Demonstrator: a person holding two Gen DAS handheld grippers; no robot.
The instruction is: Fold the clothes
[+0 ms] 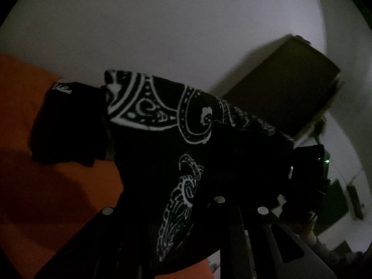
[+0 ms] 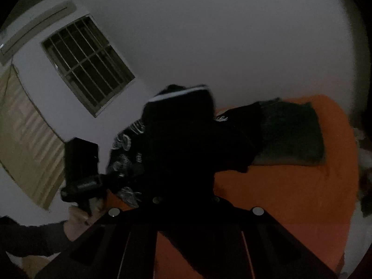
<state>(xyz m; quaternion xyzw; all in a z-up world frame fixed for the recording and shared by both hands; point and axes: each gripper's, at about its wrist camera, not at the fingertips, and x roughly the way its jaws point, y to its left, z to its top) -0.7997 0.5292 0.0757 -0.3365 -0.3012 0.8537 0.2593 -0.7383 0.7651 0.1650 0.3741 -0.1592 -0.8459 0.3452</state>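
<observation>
One black cloth with white paisley swirls (image 1: 176, 125) hangs in the air between two claws; the left claw (image 1: 209, 209) pinches one end; the right claw (image 2: 186, 200) is squeezed tight on the other; two folded dark clothes (image 2: 290, 134) lie on one orange bed (image 2: 302, 197); one barred window (image 2: 88, 67) sits in the white wall (image 2: 232, 34).

light: dim, underexposed | blur: motion smear throughout | edges: fisheye bend, black corners

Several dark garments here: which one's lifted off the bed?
The black paisley-print garment, held up between both grippers. The plain black one and the dark green folded one lie on the orange bed.
</observation>
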